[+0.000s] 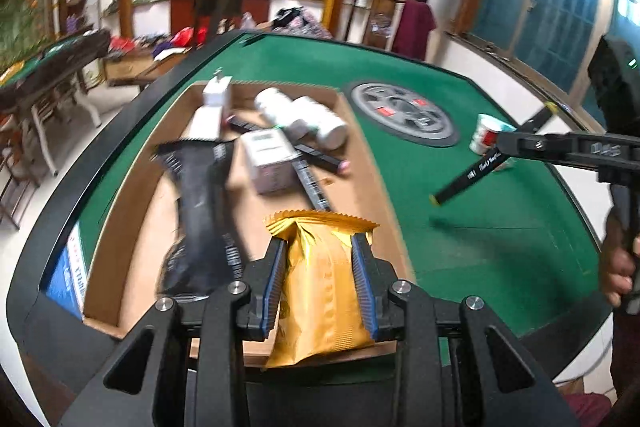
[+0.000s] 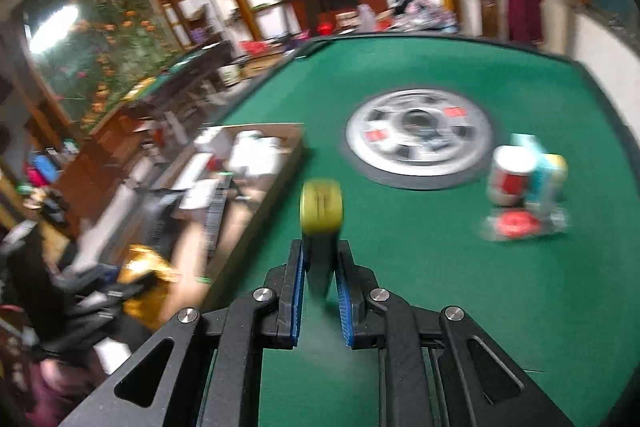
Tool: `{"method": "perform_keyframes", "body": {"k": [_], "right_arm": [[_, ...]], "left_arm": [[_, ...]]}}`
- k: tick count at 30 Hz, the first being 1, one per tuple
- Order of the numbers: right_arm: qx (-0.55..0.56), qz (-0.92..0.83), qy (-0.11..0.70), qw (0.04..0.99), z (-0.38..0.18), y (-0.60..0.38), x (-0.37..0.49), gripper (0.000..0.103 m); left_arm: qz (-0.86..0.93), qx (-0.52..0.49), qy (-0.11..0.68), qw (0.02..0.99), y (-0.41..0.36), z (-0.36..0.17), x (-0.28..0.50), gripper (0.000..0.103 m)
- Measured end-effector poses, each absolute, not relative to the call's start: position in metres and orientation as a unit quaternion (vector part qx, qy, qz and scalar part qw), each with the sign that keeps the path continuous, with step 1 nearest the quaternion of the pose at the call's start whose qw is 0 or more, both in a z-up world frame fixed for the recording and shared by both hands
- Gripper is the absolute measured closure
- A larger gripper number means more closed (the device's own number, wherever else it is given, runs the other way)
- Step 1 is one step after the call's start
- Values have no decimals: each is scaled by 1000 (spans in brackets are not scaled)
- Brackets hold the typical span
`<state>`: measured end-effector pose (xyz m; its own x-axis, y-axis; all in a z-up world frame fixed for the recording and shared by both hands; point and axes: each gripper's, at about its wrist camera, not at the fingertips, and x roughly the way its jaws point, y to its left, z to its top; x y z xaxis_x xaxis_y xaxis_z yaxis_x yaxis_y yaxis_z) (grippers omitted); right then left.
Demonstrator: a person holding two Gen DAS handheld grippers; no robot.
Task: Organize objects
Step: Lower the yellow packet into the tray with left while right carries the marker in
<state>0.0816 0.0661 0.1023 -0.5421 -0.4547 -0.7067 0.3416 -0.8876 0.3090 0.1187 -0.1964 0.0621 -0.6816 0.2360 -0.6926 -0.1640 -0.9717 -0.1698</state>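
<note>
My left gripper (image 1: 320,247) is shut on a gold foil packet (image 1: 320,291) and holds it over the near end of an open cardboard box (image 1: 360,163). The box holds a black packet (image 1: 200,199), two white bottles (image 1: 304,115), a small white carton (image 1: 268,159) and black markers. My right gripper (image 2: 320,251) is shut on a black marker with a yellow end (image 2: 321,205), held above the green table (image 2: 440,287). That marker (image 1: 468,179) and the right gripper (image 1: 500,143) also show in the left wrist view, right of the box.
A round grey disc (image 2: 418,137) sits at the table's middle. A red and white cup (image 2: 508,179), a light blue carton (image 2: 546,175) and a red-marked clear packet (image 2: 520,223) stand right of it. The box (image 2: 256,195) lies left of my right gripper.
</note>
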Motion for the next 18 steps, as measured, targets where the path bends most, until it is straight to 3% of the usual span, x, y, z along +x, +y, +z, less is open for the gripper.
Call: {"method": "perform_keyframes", "body": {"k": [4,7,18], "right_arm": [[444,-846,-87,284,100,21,74,86],[452,-841,-57,293,94,-17,69,86],[509,-816,4,273,50,-89,25,86]], "left_arm": [[914,-392,-51,95,-209,53,112,71],[913,-395,-59,85,-221,47,103,71],[913,-390,-92,77,-239,38,95,67]]}}
